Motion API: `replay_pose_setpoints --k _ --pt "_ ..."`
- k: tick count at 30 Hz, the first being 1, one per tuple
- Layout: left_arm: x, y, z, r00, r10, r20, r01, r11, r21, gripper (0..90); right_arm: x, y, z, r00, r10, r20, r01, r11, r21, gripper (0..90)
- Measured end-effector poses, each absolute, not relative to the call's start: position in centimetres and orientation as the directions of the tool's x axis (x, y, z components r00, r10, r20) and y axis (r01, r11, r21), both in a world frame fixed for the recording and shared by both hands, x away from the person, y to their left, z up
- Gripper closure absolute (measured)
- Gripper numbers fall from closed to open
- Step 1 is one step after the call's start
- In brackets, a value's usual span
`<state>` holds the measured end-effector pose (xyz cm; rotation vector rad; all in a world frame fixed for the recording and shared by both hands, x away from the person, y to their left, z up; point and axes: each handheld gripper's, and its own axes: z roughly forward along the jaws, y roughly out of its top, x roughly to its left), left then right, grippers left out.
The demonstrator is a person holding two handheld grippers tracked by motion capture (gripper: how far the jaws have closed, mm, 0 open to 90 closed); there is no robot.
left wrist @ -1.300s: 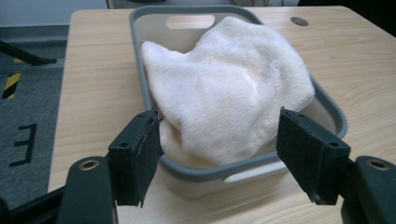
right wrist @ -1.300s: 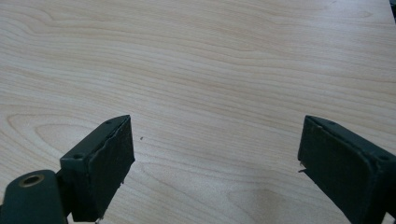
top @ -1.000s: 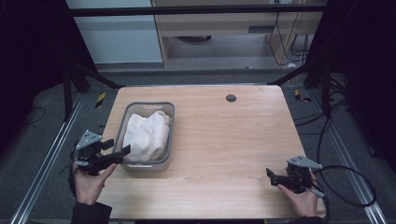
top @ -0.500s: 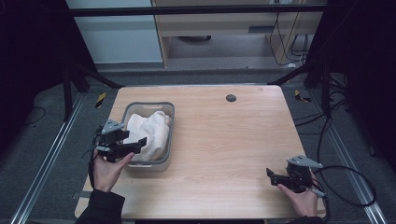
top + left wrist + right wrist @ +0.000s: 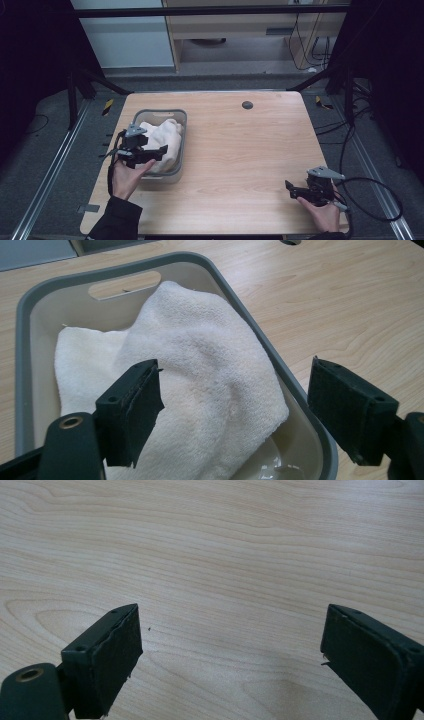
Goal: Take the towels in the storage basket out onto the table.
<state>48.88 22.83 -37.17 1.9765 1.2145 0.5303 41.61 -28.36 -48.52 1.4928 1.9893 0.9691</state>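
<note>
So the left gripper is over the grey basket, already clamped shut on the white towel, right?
Not quite. The left gripper is over the grey basket, but its jaws stand wide open above the white towel, gripping nothing. The left gripper view shows this.

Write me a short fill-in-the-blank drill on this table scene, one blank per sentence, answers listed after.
1. The white towel lies inside the grey ____.
2. The left gripper is over the towel with its jaws ____.
3. The right gripper is near the table's front right corner, over bare ____.
4. The small dark round spot sits near the table's ____ edge.

Missing words: basin; open; wood; far
</note>
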Motion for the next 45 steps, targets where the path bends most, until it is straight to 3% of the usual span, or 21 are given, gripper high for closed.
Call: replay_pose_setpoints --k 29,39,45 --pt "52.0 20.5 -40.9 0.448 0.894 0.012 0.665 -0.342 0.664 12.7 41.9 -28.4 -48.8 -0.306 0.951 0.052 0.652 0.169 0.739 7.5" --pt "52.2 20.4 -41.9 0.424 0.905 0.042 0.677 -0.347 0.65 16.4 41.9 -28.4 -48.8 -0.307 0.95 0.058 0.654 0.166 0.738 6.8" --pt "52.4 20.3 -42.4 0.399 0.915 0.053 0.702 -0.343 0.625 25.6 41.9 -28.4 -48.8 -0.308 0.949 0.062 0.657 0.165 0.735 6.4"
